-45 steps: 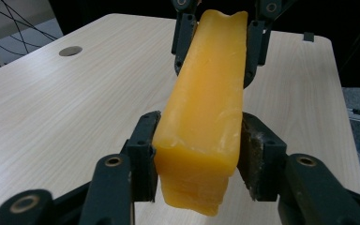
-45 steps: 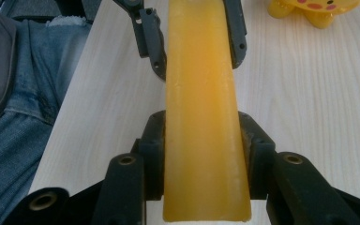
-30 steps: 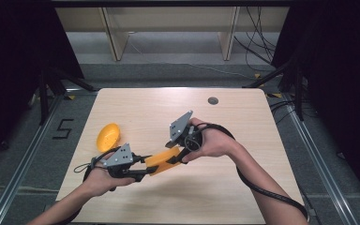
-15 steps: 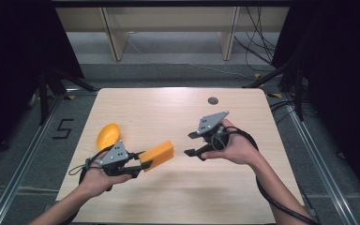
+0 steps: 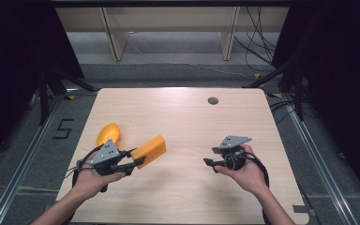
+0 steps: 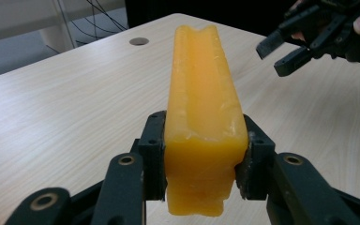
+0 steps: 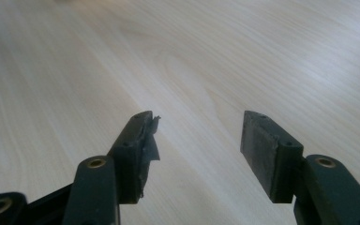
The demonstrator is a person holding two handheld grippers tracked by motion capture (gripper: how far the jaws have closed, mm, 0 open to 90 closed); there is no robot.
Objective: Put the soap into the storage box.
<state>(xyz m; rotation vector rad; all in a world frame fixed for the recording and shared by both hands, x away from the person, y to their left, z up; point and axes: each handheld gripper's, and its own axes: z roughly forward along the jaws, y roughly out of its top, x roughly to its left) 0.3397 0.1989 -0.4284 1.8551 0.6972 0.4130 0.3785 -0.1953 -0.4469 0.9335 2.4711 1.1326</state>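
My left gripper (image 5: 130, 162) is clamped on one end of the orange block (image 5: 149, 148), both pads pressed flat against its long sides; the rest of the block sticks out ahead of the jaws, held just above the table (image 5: 183, 117) at its left front. In the left gripper view the block (image 6: 201, 108) looks waxy and slightly glossy, with a shallow groove along its top and rough, uneven edges at the near end. I judge it light and fairly stiff, since it juts out level without sagging, but the smooth skin could slip if I loosen my hold. The flat sides are the place to take it; the grooved top and ragged end would give poor purchase.

My right gripper (image 5: 209, 162) holds nothing. Its jaws have just been closing partway and now stand apart over bare wood, well to the right of the block. One pad (image 7: 146, 136) has a torn, frayed edge, which may grip less evenly.

A rounded orange piece (image 5: 108, 133) lies on the table just behind my left hand. The tabletop is pale, smooth laminate with a small grommet (image 5: 213, 100) near the far edge. Beyond it are a grey floor, shelf legs and cables.
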